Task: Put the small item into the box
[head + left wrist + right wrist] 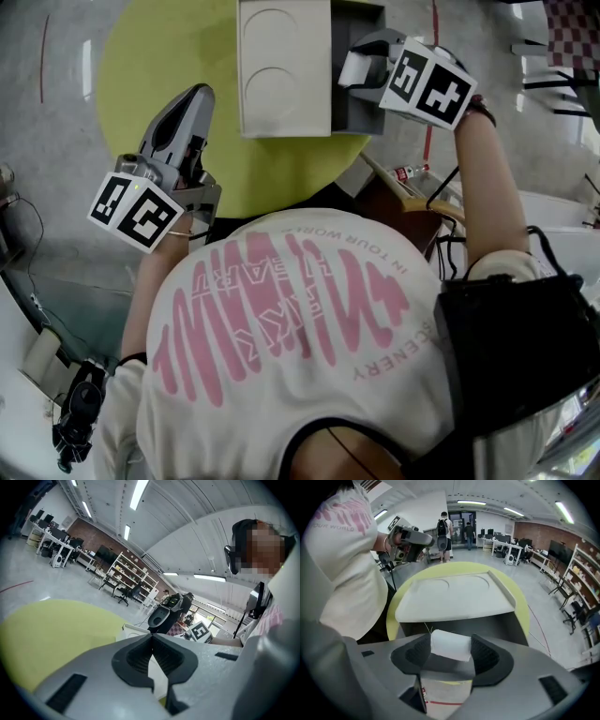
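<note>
Yellow-green and round, the table carries the open box, a grey tray whose white lid is laid back beside it. The small item, a white, soft-looking roll, is not in the box yet. It sits crosswise between the dark pads of the right hand-held gripper, gripped at both ends, with its middle bare and facing the camera. The jaws stand only as far apart as the roll is long, and nothing else is between them.

In the right gripper view the grey inside of the box lies just past the roll, with the lid rising behind it. In the head view this hand-held gripper hangs over the grey tray. The roll seems to be held there so that it can drop straight in. I judge that the carry is nearly over and only the release is left. The lid being laid back leaves the opening clear for that.

Well apart, on the other side of the box, the left hand-held gripper hovers over bare table. Its jaws are pressed together at the tips and hold nothing, so it appears simply to be parked out of the way.
</note>
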`<state>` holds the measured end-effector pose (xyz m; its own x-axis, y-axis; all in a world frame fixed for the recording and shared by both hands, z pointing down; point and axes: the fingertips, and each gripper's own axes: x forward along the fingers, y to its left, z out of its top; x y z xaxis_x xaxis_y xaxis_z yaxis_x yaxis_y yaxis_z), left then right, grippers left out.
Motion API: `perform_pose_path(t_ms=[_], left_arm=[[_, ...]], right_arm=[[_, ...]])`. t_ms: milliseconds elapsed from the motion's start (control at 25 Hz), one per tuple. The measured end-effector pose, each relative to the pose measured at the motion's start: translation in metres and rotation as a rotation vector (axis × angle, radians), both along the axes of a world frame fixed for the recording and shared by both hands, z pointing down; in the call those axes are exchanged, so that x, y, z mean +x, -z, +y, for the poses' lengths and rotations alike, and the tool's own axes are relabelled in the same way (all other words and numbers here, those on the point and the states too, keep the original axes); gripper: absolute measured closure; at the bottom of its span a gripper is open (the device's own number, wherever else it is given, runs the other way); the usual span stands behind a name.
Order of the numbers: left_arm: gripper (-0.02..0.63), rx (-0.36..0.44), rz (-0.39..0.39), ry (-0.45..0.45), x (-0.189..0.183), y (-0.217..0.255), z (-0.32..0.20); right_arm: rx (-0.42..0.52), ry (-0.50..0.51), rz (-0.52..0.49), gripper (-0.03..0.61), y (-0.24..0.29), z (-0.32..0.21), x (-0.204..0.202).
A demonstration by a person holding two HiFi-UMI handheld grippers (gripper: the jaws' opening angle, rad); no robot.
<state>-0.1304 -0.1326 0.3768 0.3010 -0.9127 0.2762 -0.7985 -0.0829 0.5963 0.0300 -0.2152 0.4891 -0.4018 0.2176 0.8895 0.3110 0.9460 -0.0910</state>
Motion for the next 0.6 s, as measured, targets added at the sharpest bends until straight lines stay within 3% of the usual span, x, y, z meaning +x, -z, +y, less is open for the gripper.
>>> perform_pose_path(t_ms=[600], left_arm=[[0.606,-0.01,0.004,0.023,-0.003,-0.007,0.013]], right_arm=[[0.016,0.098,0.084,0.31,-0.016,0.019,0.006]])
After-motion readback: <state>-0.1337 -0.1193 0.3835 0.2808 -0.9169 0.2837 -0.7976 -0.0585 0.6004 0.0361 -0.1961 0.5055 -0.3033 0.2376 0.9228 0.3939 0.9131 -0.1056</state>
